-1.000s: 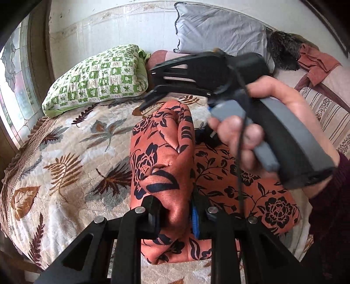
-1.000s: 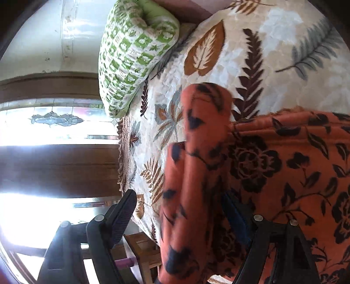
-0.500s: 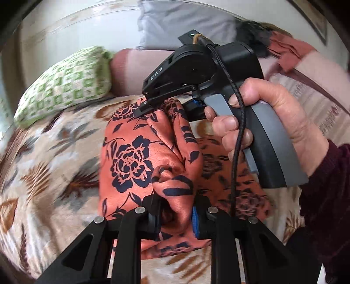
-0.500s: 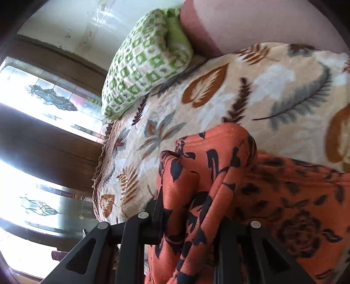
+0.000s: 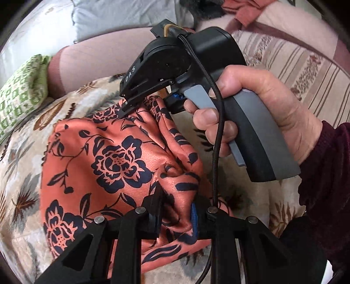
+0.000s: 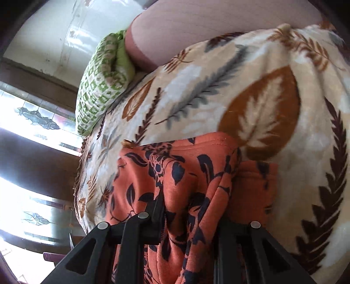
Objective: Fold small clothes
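An orange garment with a dark floral print (image 5: 113, 166) lies on the leaf-patterned bedspread (image 5: 21, 174), folded over to the left. My left gripper (image 5: 177, 209) is shut on its near edge. My right gripper (image 5: 151, 104), held in a hand, is shut on the garment's far edge; in the right wrist view the garment (image 6: 175, 174) is bunched between that gripper's (image 6: 190, 222) jaws, low over the bedspread (image 6: 262, 98).
A green-and-white patterned pillow (image 5: 19, 98) lies at the far left, with a pink bolster (image 5: 98, 61) and a grey pillow (image 5: 122, 15) behind. A striped cover (image 5: 295, 65) and reddish clothes (image 5: 245, 11) lie at the right. A stained-glass window (image 6: 32, 118) is beside the bed.
Both grippers have carried the held fold of the garment leftwards, laying it over the rest. The right gripper, open a second ago, has shut on the far edge.
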`<state>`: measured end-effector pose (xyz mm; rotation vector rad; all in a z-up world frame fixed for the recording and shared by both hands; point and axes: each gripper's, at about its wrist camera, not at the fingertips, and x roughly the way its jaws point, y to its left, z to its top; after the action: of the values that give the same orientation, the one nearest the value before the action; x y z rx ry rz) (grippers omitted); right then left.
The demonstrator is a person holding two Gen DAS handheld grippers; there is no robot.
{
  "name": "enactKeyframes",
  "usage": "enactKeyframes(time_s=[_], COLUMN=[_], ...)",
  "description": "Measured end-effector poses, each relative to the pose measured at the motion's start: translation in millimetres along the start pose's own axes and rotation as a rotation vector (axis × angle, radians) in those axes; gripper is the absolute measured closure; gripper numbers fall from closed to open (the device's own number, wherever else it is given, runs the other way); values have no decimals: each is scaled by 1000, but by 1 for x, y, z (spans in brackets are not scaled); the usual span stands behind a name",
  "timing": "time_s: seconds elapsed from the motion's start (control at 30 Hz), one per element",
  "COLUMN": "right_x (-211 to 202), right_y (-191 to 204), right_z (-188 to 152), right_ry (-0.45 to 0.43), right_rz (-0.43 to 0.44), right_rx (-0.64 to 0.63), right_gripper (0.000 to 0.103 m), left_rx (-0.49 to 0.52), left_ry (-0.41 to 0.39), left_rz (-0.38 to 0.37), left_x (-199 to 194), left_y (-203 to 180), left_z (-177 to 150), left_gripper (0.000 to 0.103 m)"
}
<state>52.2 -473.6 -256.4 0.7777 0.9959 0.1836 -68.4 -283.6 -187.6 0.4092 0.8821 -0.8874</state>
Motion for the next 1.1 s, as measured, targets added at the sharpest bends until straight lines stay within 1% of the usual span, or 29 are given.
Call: enactKeyframes(time_s=[0.07, 0.1, 0.13, 0.17, 0.2, 0.23, 0.3, 0.37, 0.5, 0.6, 0.73, 0.83, 0.87, 0.93, 0.97, 1.0, 1.03, 1.07, 1.1], right_x=[3, 5, 5, 4, 1, -2, -11, -22, -41, -52, -64, -70, -72, -74, -76, -77, -77, -75, -73], right_y=[-6, -13, -17, -21, -26, -28, -32, -34, -21, -5, 18, 36, 42, 54, 60, 67, 71, 75, 78], right_z=[-2, -3, -3, -4, -5, -6, -8, -12, -24, -34, -47, -57, -60, -68, -72, -77, -82, -86, -91], right_ry=[4, 5, 4, -1, -14, -21, -38, -54, -72, -86, -99, -110, -113, -123, -132, -138, -136, -130, -120], right_rz=[-9, -16, -20, -28, -33, -25, -33, -57, -73, -88, -103, -105, -104, -101, -102, -112, -119, -119, -114], right_rx=[5, 24, 38, 56, 75, 81, 88, 94, 61, 20, -26, -55, -67, -96, -113, -131, -140, -147, -153], right_gripper=[77, 69, 65, 49, 44, 44, 43, 42, 42, 42, 42, 42, 42, 42, 42, 42, 43, 47, 53], left_rx=[10, 12, 15, 17, 24, 35, 45, 44, 49, 48, 36, 28, 25, 14, 10, 4, -5, -15, -30], left_ry=[13, 16, 16, 14, 13, 11, 8, -5, -25, -50, -78, -81, -79, -72, -70, -67, -63, -61, -57], left_rz=[6, 9, 16, 23, 29, 34, 47, 56, 53, 49, 54, 72, 78, 93, 99, 111, 135, 156, 181], left_x=[10, 13, 15, 14, 14, 13, 9, 5, -9, -25, -45, -54, -56, -64, -66, -70, -74, -77, -78], left_y=[-4, -2, -3, -3, -5, -7, -9, -11, -13, -18, -13, -4, 0, 14, 19, 28, 40, 49, 62], left_z=[-2, -1, -1, 0, 0, 1, 1, 3, 0, -2, -5, -9, -11, -18, -20, -24, -30, -34, -37], left_gripper=[81, 81, 81, 79, 76, 73, 60, 57, 56, 54, 52, 50, 48, 46, 44, 40, 38, 37, 37])
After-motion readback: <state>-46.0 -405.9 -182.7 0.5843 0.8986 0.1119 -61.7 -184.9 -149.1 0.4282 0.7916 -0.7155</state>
